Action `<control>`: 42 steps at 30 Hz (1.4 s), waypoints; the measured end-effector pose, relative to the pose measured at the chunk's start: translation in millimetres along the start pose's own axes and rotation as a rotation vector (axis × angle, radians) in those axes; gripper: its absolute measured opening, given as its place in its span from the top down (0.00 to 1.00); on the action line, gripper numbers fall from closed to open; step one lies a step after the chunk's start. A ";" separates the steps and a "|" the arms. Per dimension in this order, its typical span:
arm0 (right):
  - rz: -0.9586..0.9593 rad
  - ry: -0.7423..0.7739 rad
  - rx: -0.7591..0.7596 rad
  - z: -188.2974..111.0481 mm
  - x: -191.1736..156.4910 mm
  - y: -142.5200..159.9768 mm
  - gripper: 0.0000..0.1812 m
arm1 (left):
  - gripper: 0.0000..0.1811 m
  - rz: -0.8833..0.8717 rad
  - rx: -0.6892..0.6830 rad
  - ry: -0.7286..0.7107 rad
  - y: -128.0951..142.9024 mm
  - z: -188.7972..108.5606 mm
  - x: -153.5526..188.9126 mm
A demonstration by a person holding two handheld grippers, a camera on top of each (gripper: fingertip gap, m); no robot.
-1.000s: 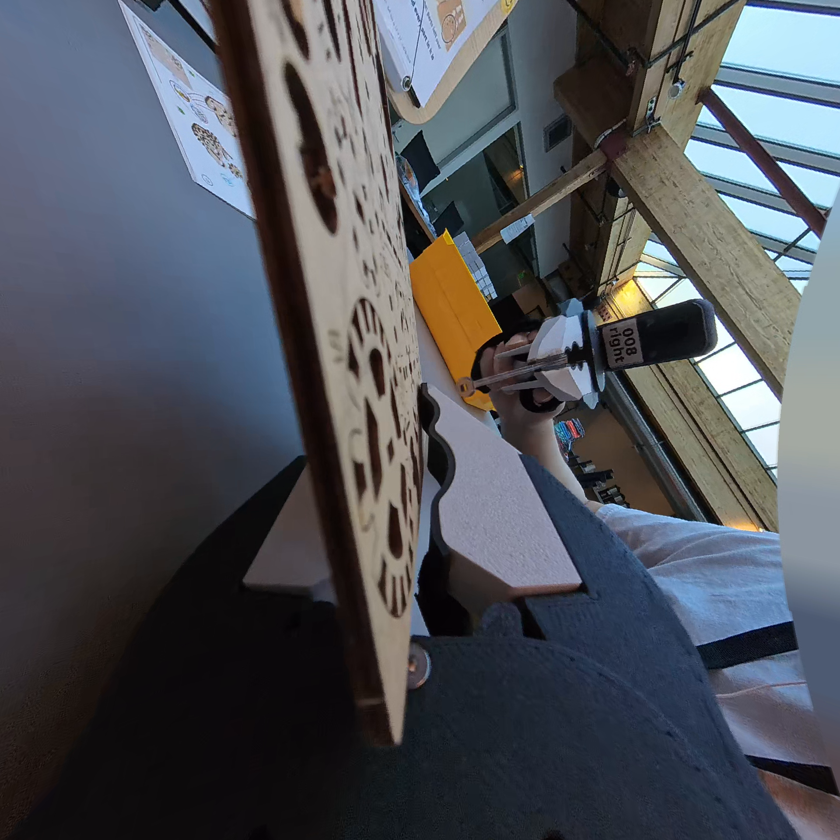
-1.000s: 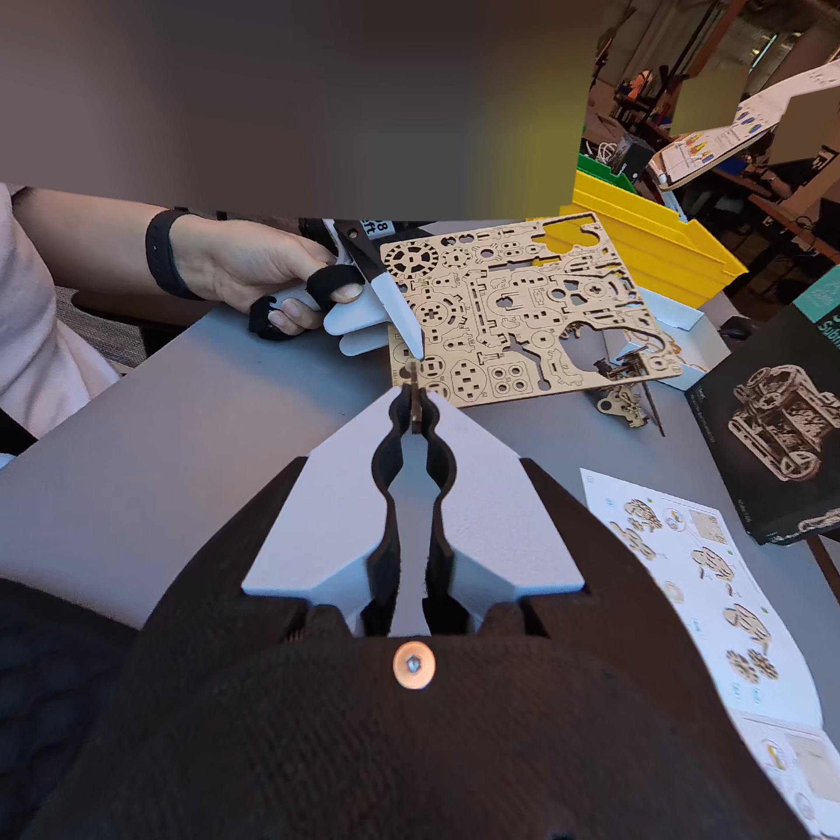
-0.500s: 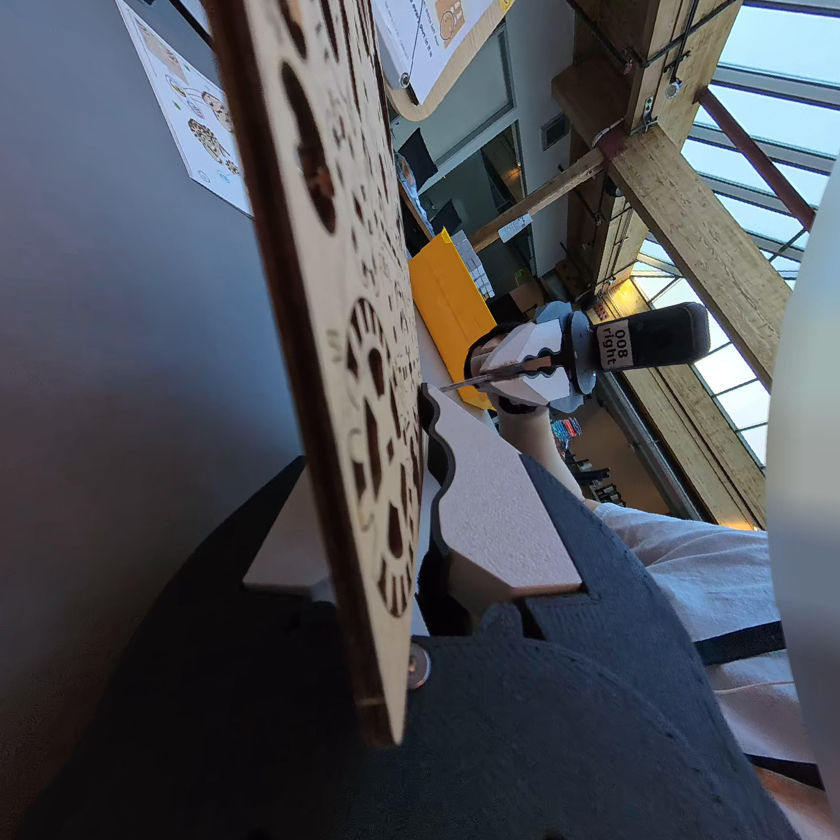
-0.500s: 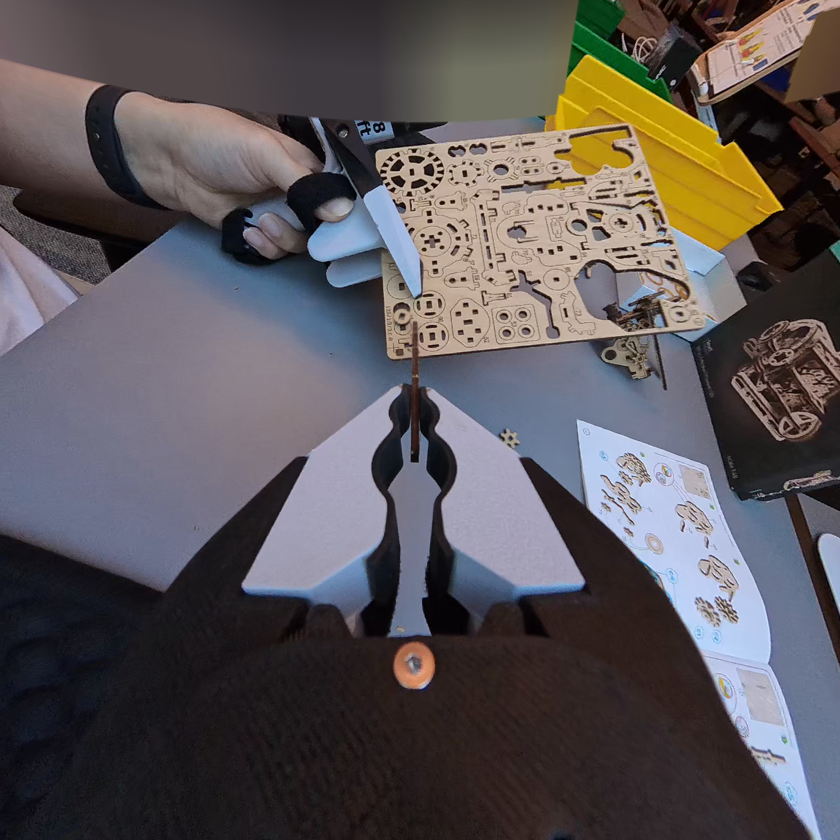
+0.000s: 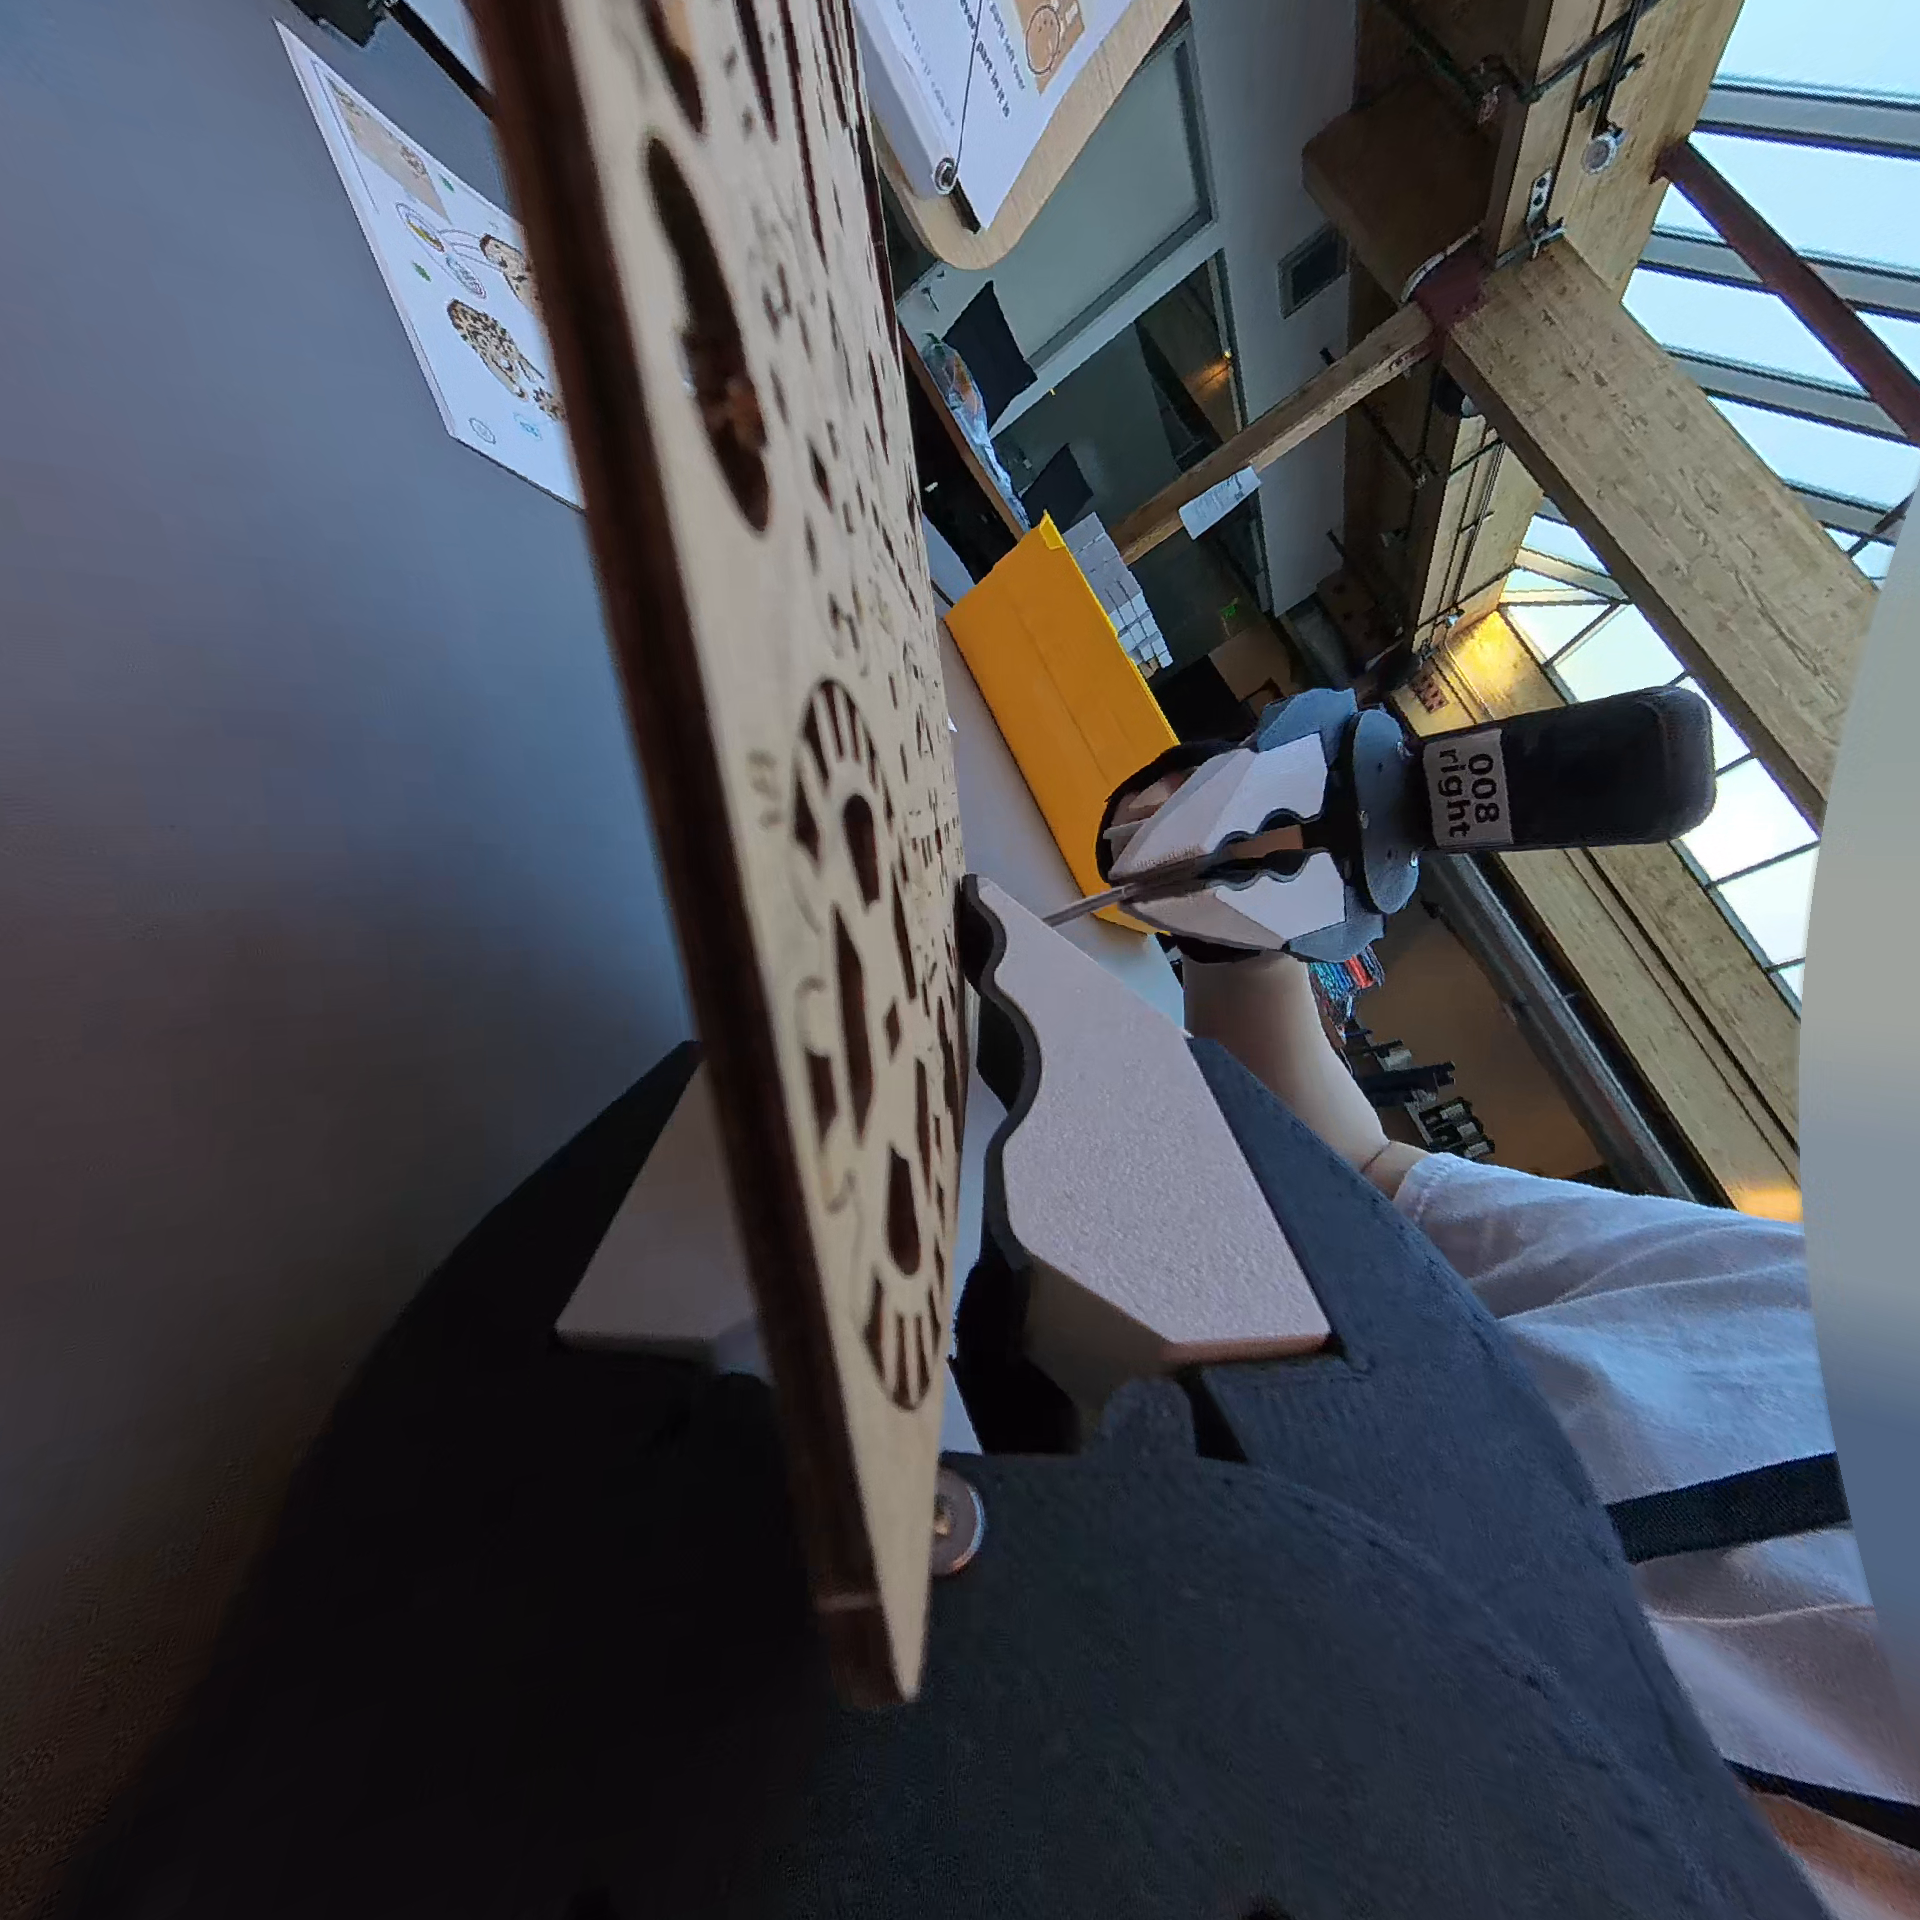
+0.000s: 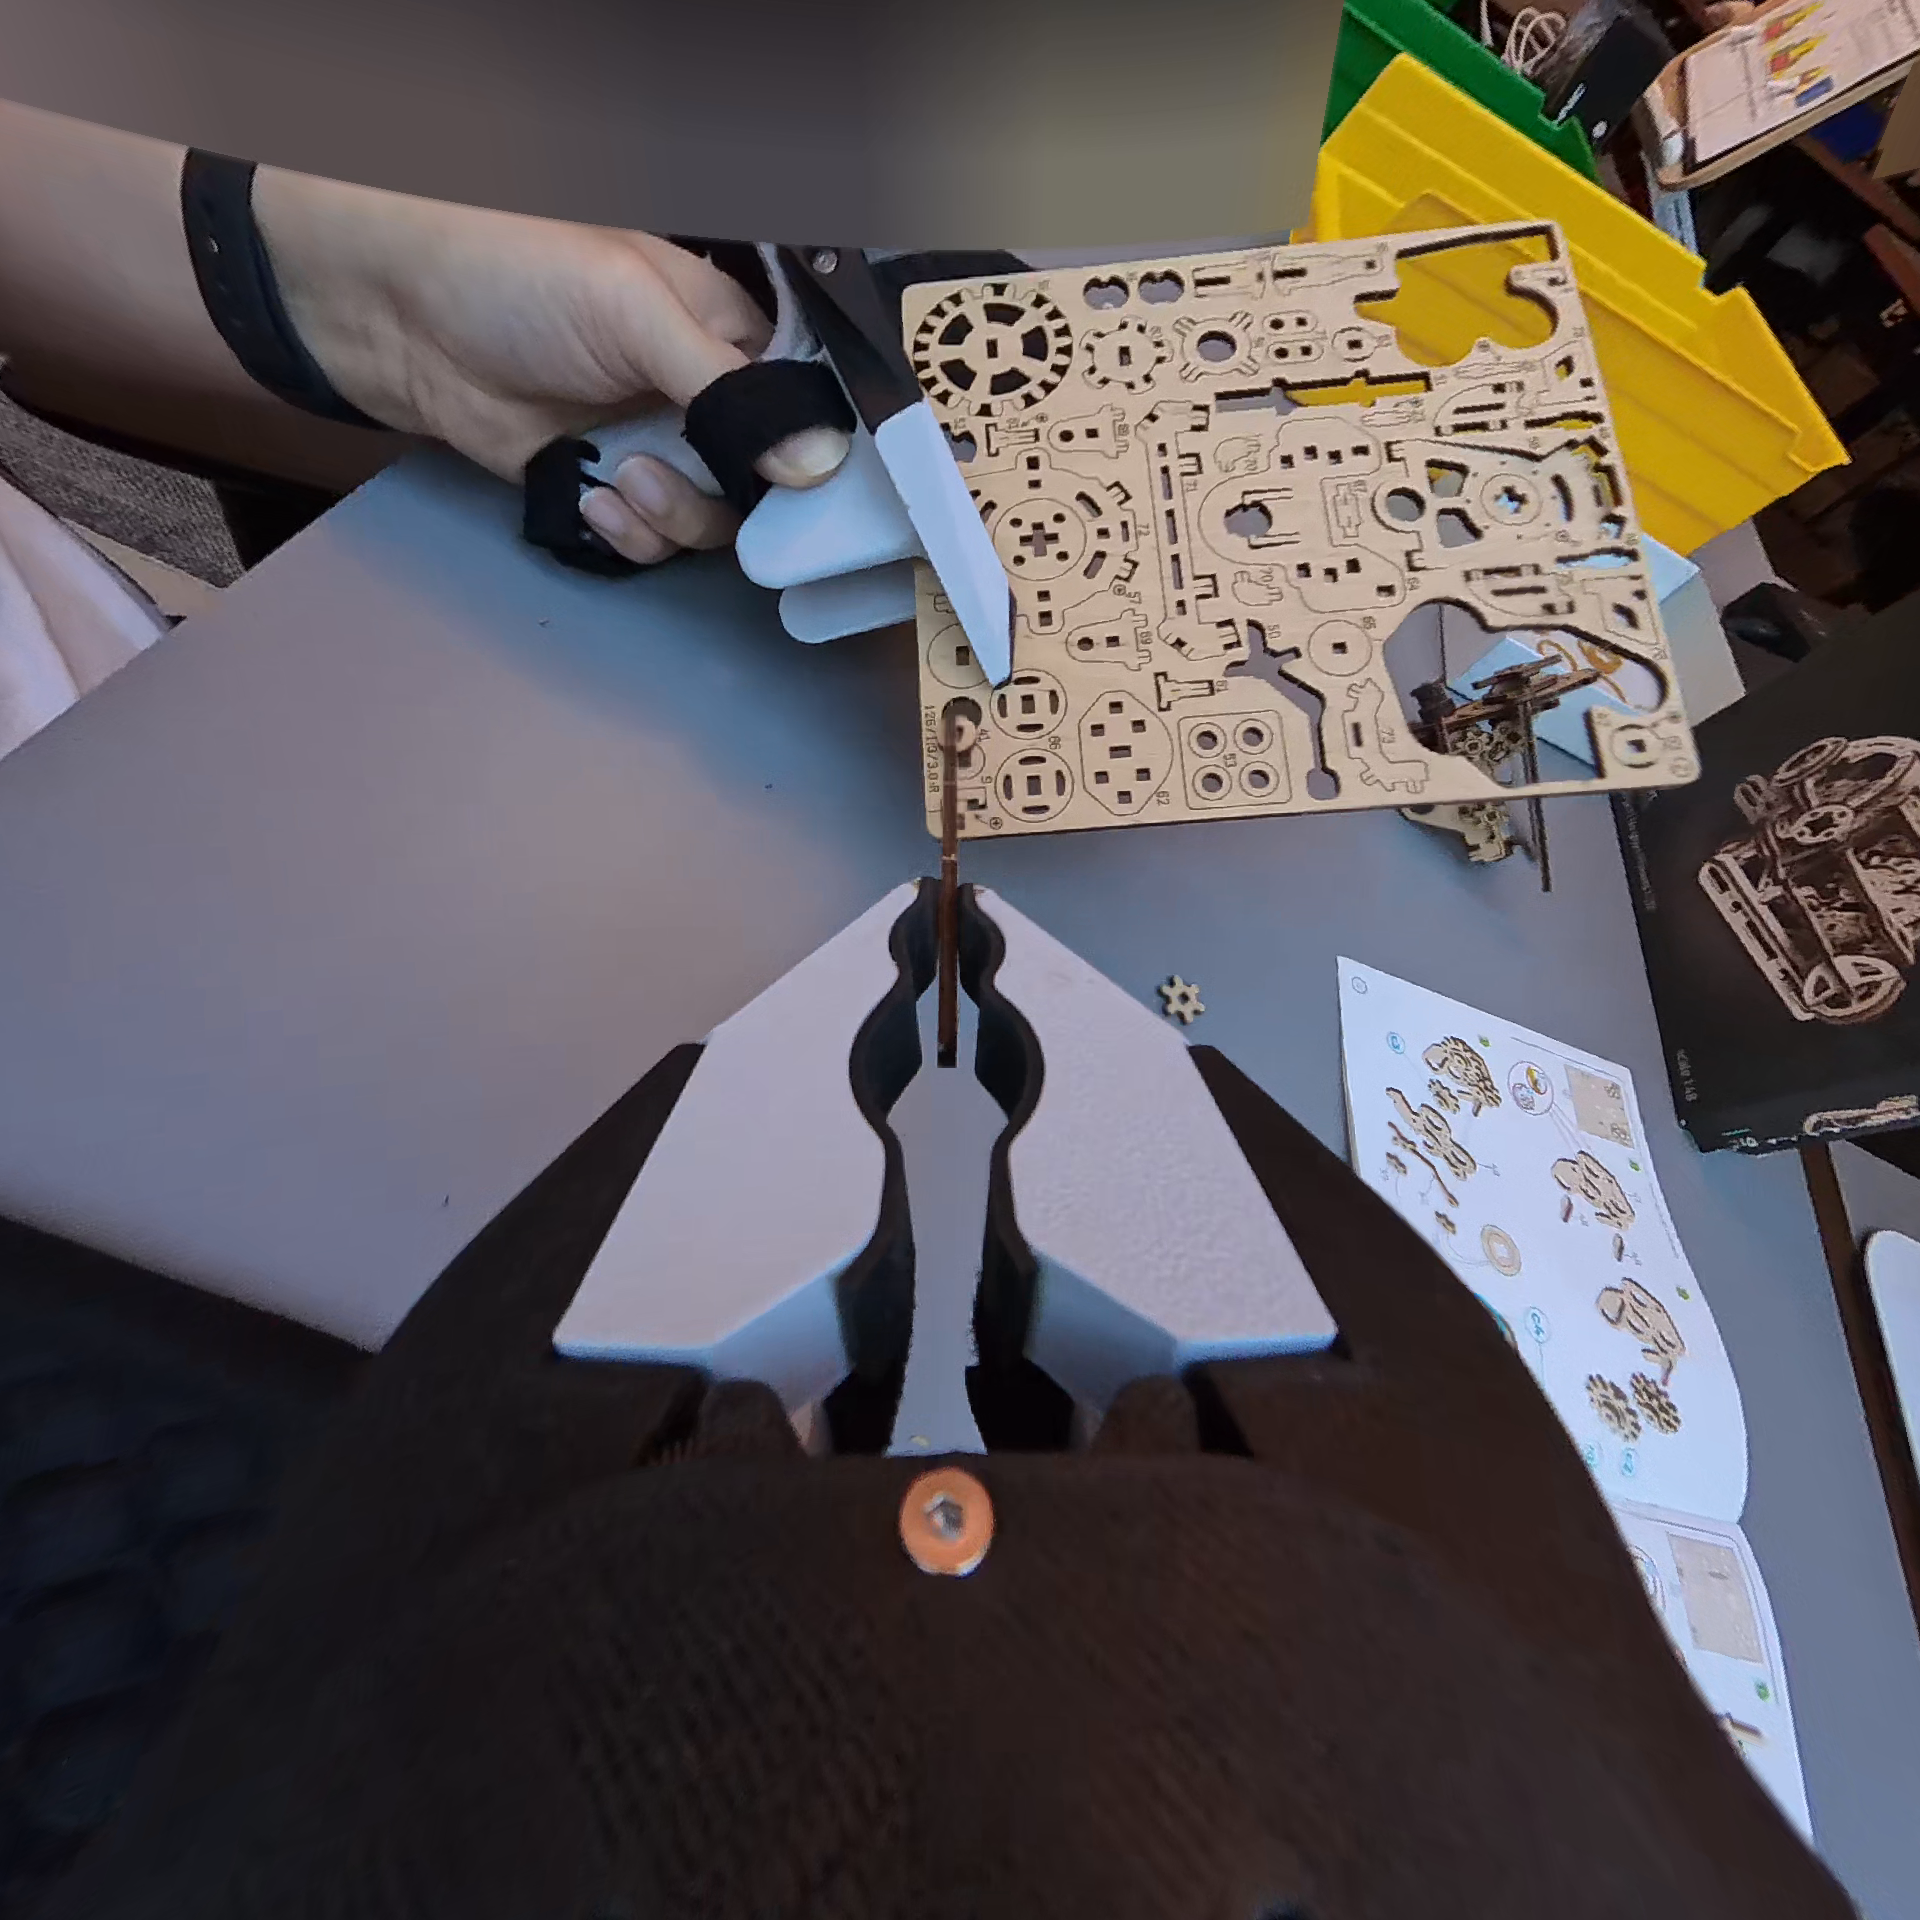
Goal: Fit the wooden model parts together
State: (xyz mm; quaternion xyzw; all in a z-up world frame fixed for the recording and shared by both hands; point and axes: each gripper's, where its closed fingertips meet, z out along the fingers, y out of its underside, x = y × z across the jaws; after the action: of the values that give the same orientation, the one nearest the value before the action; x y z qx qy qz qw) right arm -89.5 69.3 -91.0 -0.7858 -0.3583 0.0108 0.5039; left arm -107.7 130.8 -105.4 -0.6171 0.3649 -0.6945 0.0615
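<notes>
A laser-cut wooden parts sheet is held tilted above the grey table. My left gripper is shut on its left edge. In the left wrist view the sheet stands between my left gripper's fingers and hides the left one. My right gripper is shut on a thin wooden piece, seen edge-on. The piece's tip reaches the sheet's near left corner. The right gripper and the piece also show in the left wrist view, beside the sheet's face.
A small part-built wooden model shows through a cut-out in the sheet. A loose gear piece and an instruction sheet lie at right. A black box is at far right. Yellow and green bins stand behind. There is about 8 cm between the tips of the two grippers.
My right gripper has moved with the thin piece toward the sheet, and the piece's tip now meets the sheet's near left corner. My left gripper still holds the sheet.
</notes>
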 end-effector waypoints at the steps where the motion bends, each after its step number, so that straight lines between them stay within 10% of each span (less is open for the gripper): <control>1: -0.006 0.004 -0.029 -1.6 1.3 4.1 0.99 | 1.00 0.002 0.001 -0.003 -0.8 0.7 -0.5; 11: -0.066 0.102 -0.246 -42.2 24.0 29.3 0.99 | 1.00 0.089 0.052 -0.058 -24.9 -1.7 -7.5; 21: 0.025 -0.204 -0.152 -19.8 -72.0 20.6 0.99 | 1.00 0.109 -0.027 -0.127 -22.3 -28.0 -12.7; 42: 0.130 0.047 -0.247 -17.0 -14.5 66.1 0.99 | 1.00 -0.170 -0.224 -0.081 25.7 -53.2 -18.5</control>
State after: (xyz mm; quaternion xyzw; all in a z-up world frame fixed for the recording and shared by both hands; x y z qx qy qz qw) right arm -57.3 32.1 -140.6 -0.8635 -0.2934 -0.0191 0.4097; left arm -160.7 145.0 -133.9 -0.6761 0.3837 -0.6268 -0.0520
